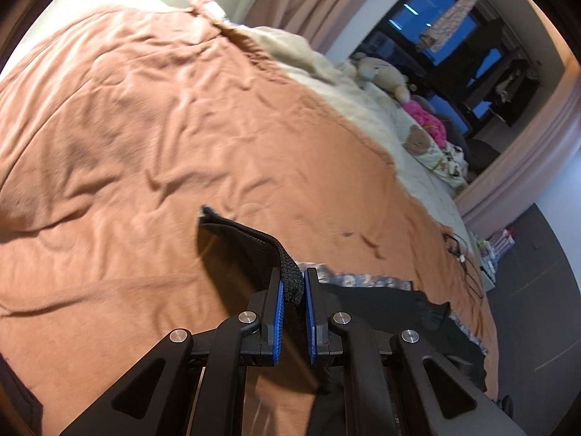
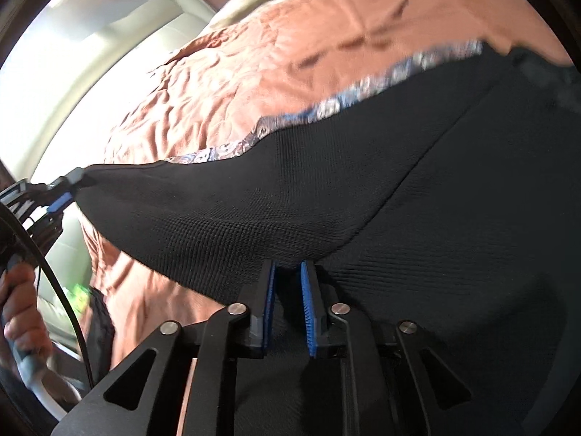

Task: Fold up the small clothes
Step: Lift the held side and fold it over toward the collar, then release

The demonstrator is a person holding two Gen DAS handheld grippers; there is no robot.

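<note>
A black knit garment (image 2: 363, 189) with a blue-and-white patterned underside hangs stretched between my two grippers over the orange bed cover (image 1: 152, 138). My left gripper (image 1: 292, 283) is shut on a corner of the garment (image 1: 290, 279), which folds up between its blue pads. It also shows in the right wrist view (image 2: 69, 189), pulling that corner to the left. My right gripper (image 2: 288, 272) is shut on the garment's lower edge, with the cloth spreading above and to the right of it.
A cream blanket (image 1: 326, 69), a teddy bear (image 1: 381, 72) and pink toys (image 1: 428, 120) lie along the far side of the bed. Cables (image 1: 457, 247) lie near the bed's right edge. Curtains and a dark window (image 1: 435, 25) stand beyond.
</note>
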